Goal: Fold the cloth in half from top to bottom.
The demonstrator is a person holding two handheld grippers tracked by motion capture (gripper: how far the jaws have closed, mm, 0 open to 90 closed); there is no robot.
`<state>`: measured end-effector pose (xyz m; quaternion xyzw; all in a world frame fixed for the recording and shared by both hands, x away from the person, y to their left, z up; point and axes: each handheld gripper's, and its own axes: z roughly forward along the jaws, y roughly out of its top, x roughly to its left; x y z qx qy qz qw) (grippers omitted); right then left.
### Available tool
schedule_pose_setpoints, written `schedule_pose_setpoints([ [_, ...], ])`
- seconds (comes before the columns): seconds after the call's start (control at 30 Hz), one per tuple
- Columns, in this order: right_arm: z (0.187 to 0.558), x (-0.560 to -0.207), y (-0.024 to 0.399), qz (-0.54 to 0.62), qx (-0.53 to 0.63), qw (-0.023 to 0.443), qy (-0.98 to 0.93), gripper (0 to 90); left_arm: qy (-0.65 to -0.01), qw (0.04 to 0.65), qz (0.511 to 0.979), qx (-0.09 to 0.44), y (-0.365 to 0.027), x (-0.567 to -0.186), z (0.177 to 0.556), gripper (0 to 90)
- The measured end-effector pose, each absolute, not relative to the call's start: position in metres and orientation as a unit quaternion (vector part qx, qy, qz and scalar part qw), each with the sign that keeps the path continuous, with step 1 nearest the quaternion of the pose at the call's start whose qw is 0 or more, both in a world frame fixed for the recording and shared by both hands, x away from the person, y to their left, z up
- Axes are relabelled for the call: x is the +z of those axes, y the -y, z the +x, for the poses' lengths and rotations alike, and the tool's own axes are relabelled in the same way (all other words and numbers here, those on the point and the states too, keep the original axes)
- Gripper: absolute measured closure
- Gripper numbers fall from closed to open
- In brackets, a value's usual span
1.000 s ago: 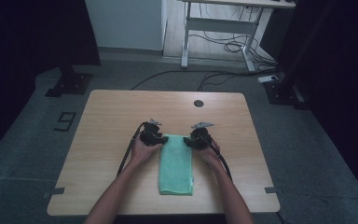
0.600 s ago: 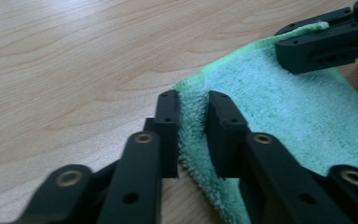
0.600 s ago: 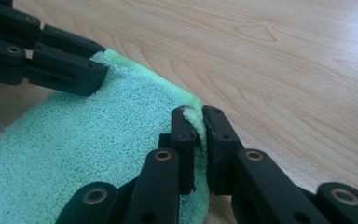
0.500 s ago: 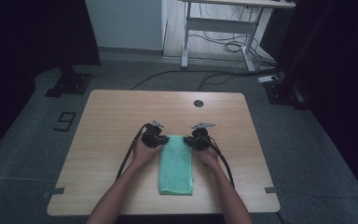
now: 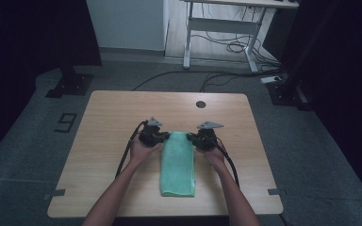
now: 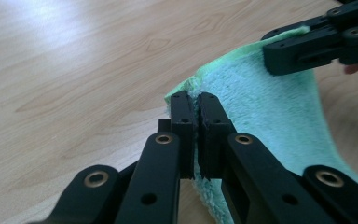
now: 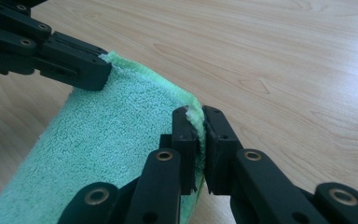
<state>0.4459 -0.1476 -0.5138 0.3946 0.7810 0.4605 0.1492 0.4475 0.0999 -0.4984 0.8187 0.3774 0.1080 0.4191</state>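
Green towel [image 5: 177, 162]: folded into a long narrow strip, lying on the wooden table [image 5: 108, 117] near the person's edge, its length running away from the person; terry pile visible in both gripper views; far end lifted off the tabletop, near end flat on the wood

Left gripper [image 5: 164, 136]: jaws clenched on the far left corner of the towel, the green hem pinched between the two black pads in the left gripper view [image 6: 195, 109]; jaws have just been closing onto the cloth

Right gripper [image 5: 192, 139]: jaws clamped on the far right corner, hem squeezed between its pads [image 7: 200, 116]; likewise just closed onto the cloth

Round hole [image 5: 200, 104]: in the tabletop, beyond the grippers, well apart from the towel
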Motion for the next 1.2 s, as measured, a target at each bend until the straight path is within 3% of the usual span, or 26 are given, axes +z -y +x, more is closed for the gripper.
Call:
schedule_pose_setpoints([
  [0.7,0.399,-0.504,0.157,0.349,0.494,0.156,-0.781,83.1,-0.328,0.449,0.823,0.119,-0.110,-0.487,0.406,85.3],
  [1.2,0.360,-0.516,0.157,0.325,0.490,0.142,-0.796,82.2,-0.295,0.447,0.834,0.132,-0.112,-0.496,0.353,84.7],
])
